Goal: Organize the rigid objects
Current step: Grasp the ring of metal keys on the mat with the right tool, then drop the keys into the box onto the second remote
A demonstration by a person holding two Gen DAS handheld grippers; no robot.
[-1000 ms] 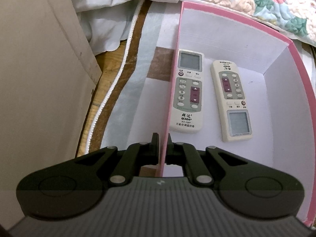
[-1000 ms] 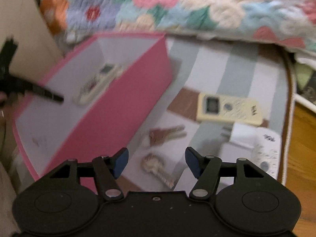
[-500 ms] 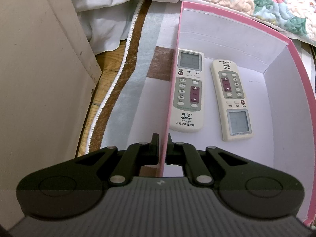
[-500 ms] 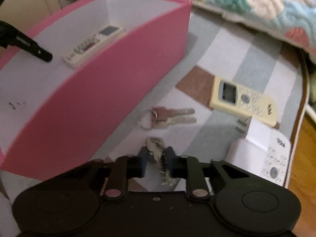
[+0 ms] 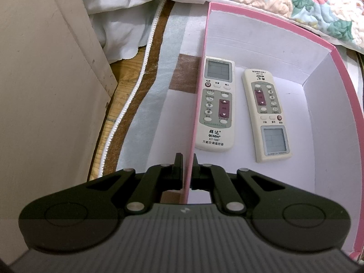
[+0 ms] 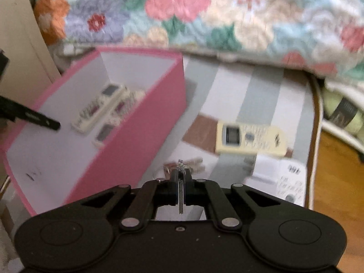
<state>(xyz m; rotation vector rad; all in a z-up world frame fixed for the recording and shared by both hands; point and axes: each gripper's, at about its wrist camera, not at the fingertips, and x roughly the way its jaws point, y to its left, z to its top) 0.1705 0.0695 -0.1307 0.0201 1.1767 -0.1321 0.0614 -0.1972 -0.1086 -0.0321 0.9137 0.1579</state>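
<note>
Left wrist view: left tongs [image 5: 188, 162] clamp the pink box [image 5: 345, 104] wall; two remotes [image 5: 216, 107] lie lengthwise inside. Right wrist view: right tongs [image 6: 181, 177] have just closed on a key [image 6: 180, 196], blade pointing back toward the camera

The left wrist camera looks steeply down from close above the pink box [image 5: 345, 104], its left wall rising up the middle of the frame and two white remotes [image 5: 216, 104] inside. The right wrist camera sits farther off, looking down slantwise across the striped mat [image 6: 229, 86] toward the floral quilt [image 6: 204, 11]. Both views share the box and remotes, here at centre left.
</note>
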